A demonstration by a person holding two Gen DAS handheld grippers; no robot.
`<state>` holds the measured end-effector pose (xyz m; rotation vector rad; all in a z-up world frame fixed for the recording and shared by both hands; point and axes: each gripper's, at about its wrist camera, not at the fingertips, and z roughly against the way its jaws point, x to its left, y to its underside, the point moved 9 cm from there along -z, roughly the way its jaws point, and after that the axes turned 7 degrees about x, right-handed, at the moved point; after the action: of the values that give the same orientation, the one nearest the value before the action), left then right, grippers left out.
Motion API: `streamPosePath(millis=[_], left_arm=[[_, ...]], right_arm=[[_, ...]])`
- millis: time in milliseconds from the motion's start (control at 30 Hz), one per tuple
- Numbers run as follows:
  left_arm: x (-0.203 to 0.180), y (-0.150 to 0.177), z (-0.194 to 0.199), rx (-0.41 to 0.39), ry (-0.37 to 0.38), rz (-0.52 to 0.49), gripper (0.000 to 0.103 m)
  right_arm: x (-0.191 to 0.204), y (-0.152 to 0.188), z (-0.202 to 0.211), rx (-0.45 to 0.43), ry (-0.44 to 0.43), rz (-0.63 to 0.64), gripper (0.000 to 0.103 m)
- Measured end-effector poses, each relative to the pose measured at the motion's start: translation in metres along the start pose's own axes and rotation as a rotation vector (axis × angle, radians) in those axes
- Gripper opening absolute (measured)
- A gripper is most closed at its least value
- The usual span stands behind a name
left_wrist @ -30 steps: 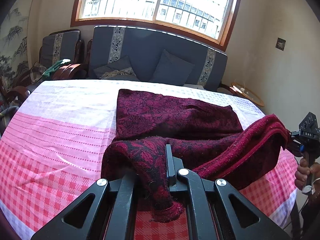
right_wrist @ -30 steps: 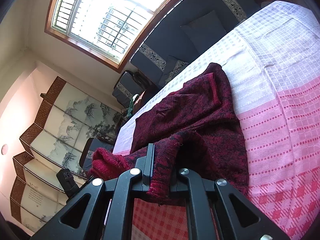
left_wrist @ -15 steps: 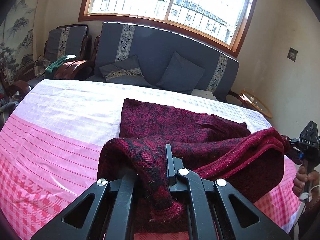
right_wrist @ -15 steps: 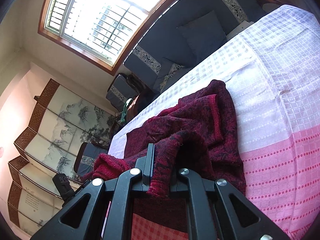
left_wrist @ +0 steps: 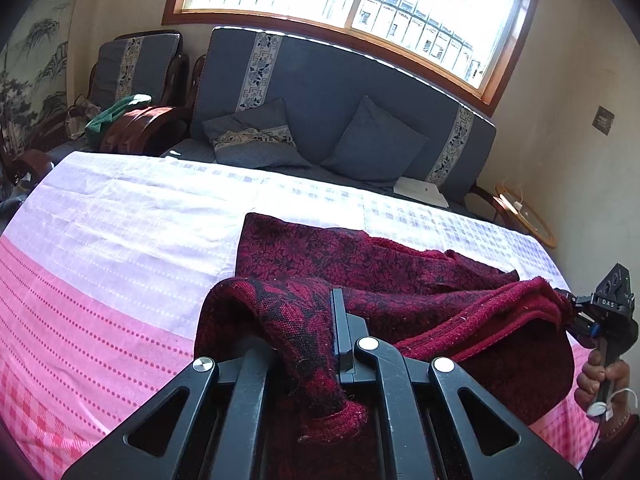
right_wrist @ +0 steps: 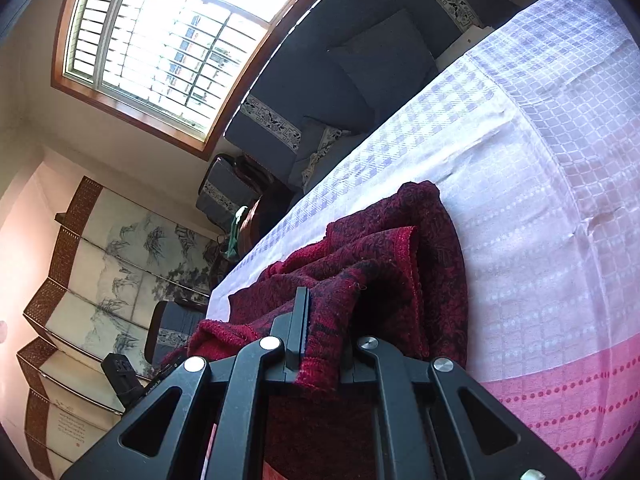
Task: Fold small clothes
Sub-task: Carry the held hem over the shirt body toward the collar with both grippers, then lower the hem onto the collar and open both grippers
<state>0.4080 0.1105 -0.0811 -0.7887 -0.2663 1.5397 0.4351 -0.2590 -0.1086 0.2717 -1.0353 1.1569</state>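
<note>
Big table [left_wrist: 120,240] w/ pink & white cloth. Red sweater [left_wrist: 360,256] lies on it near the right edge, its near edge lifted & folded over twd the far side. Left gripper [left_wrist: 316,344] pinches 1 corner tight. Right gripper [right_wrist: 320,336] pinches the other corner tight.
</note>
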Motion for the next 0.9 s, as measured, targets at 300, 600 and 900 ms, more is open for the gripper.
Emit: streamPosePath(millis=[300,600,900], left_arm=[[0.019,-0.01,-0.035,0.056,0.081,0.106,0.014],[0.024,-0.021,-0.032,0.066,0.297,0.227,0.026],[0.045,-0.046,0.011,-0.124,0.318,0.291,0.09]], right_arm=[[-0.021,-0.014,-0.022,-0.035,-0.042,-0.076,0.011],[-0.04,-0.024,-0.01,-0.126,-0.2,-0.22,0.02],[-0.039,-0.026,0.025,-0.206,-0.286,-0.199,0.063]])
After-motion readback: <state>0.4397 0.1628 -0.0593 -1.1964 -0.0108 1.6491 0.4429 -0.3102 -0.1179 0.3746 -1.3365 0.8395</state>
